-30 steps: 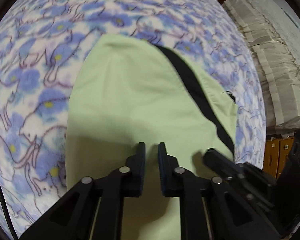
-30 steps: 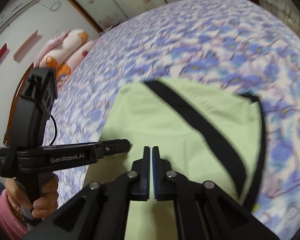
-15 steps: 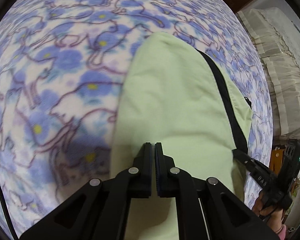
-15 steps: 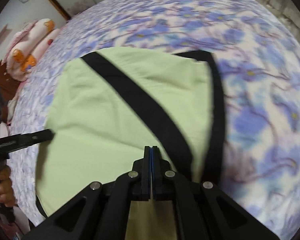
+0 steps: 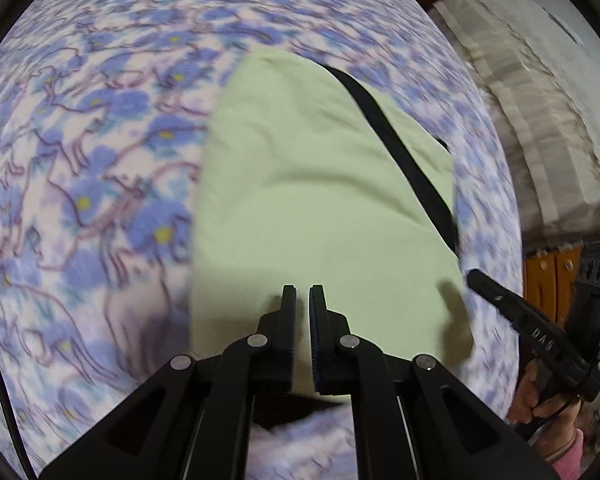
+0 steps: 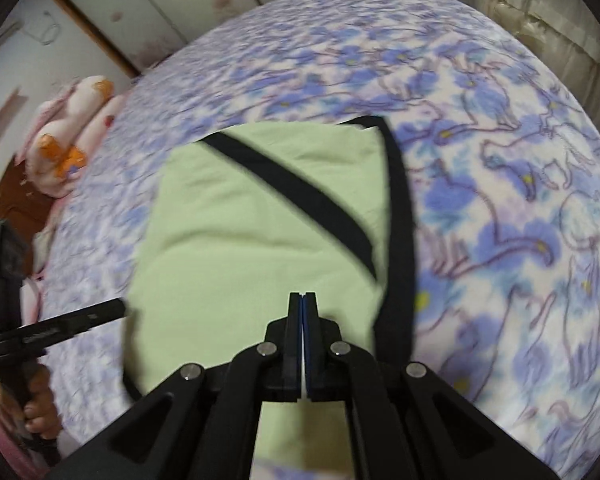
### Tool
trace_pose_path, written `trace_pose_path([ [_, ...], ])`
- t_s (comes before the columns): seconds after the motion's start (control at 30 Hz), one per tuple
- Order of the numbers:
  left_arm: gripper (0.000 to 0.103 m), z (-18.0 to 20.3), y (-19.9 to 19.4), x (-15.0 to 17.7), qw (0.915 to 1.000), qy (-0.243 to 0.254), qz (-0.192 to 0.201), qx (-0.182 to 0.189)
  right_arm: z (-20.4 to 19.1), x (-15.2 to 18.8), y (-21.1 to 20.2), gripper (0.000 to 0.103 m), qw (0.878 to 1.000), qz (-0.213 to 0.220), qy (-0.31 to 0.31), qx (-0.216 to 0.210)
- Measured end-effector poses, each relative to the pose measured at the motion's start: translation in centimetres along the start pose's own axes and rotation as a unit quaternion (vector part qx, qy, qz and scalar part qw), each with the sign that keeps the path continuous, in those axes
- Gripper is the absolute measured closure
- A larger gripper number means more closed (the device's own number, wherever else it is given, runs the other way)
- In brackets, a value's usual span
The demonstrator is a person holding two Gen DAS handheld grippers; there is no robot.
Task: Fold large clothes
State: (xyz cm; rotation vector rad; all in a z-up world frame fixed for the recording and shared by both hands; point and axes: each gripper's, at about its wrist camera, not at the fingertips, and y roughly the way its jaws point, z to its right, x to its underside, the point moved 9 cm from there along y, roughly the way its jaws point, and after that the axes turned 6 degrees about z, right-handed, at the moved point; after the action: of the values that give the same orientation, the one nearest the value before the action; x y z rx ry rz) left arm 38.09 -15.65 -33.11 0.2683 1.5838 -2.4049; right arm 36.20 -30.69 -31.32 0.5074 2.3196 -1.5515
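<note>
Spreading apart over the last second, my two tools are now sitting at opposite ends of the garment's (image 5: pixel 300 184) near hem, where a second ago they were side by side over its middle. The left tool (image 5: pixel 302 292) was standing ajar then. Now it is showing only a sliver of a gap. The right tool (image 6: pixel 302 296) is pressing pad to pad with no gap at all. Green cloth is running under both tips, but I am not managing to tell whether either one is really pinching it.

The garment is lying flat on the bed (image 5: pixel 100 160), pale green with a black stripe (image 6: pixel 300 196) crossing it on a slant and black trim running down its right edge.

I am judging these to be the risks:

- If a tool is biting on nothing, that corner is going to stay down while the other rises, and the fold is going to come out skewed.
- If I am catching only the top layer, the layers are going to peel apart.
- If I am nipping the fleecy cover under the hem too, I am going to be dragging the bedding along with the garment.
- If I am lifting one end of the hem faster than the other, the black trim is going to end up poking out past the garment's folded edge.
</note>
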Motion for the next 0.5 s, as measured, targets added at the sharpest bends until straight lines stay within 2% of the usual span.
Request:
trace_pose_path([
  [0.17,0.1,2.6,0.1,3.2,0.9994,0.007,-0.023,0.027,-4.1,3.8,-0.2,0.103,0.998,-0.023,-0.02,-0.051],
  [0.27,0.1,3.1,0.6,5.0,0.9987,0.012,-0.04,0.03,-5.8,5.8,0.5,0.103,0.996,-0.042,-0.031,-0.069],
  [0.4,0.1,2.4,1.9,6.8,0.9982,-0.003,-0.057,0.02,-6.7,7.9,2.1,0.103,0.995,-0.067,-0.037,-0.068],
  [0.5,0.1,1.6,2.5,6.9,0.9984,-0.011,-0.055,0.009,-5.7,8.7,3.4,0.103,0.995,-0.082,-0.049,-0.026],
])
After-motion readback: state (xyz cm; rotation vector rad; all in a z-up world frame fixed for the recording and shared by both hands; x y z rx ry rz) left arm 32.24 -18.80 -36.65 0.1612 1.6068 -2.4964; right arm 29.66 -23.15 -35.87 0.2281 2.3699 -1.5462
